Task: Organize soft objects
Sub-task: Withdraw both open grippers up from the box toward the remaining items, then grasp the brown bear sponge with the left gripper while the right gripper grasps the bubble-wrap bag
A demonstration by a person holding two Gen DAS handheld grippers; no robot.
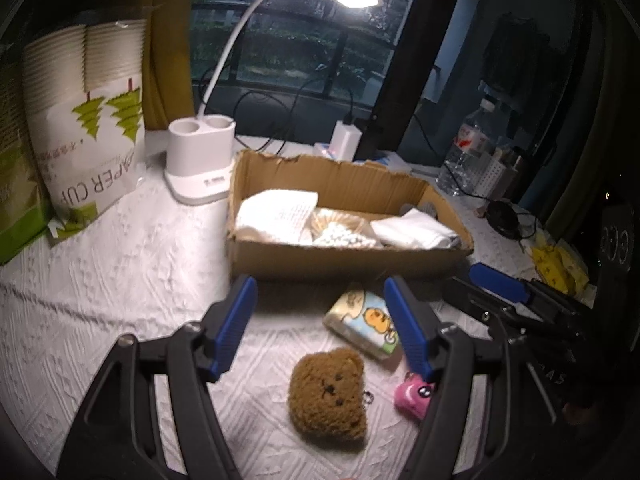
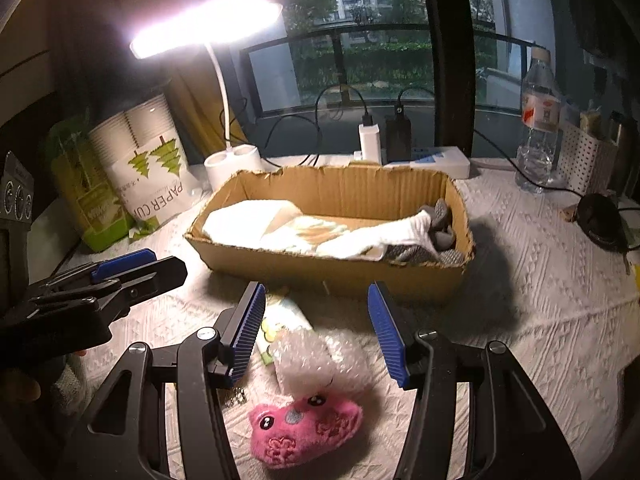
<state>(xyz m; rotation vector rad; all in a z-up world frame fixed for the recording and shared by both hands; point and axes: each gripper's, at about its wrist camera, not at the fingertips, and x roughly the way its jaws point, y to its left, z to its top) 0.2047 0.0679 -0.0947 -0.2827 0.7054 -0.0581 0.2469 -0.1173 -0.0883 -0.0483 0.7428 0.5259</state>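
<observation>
White quilted cloth (image 1: 120, 280) covers the desk by a big window, with a lit desk lamp (image 1: 200, 160) and a bag of paper cups (image 1: 92, 152) off to the left side, plus a water bottle (image 2: 538, 120) on the right. Cardboard box (image 1: 340, 256) sits mid-table, already holding some white cloths (image 1: 276, 212) and a pair of socks (image 2: 400, 236). Left gripper (image 1: 320, 328) hangs over the table in front of the box with its jaws spread fairly wide and nothing between them; the brown bear plush (image 1: 328, 392) lies flat on the cloth just below it, and a tissue pack (image 1: 360, 320) with a cartoon print is right beside the bear, nearer the box. Right gripper (image 2: 318, 332) is also open and empty, hovering over a pink plush (image 2: 304, 428) and a wad of bubble wrap (image 2: 316, 356) that's touching it. Both grippers are side by side, close together.
</observation>
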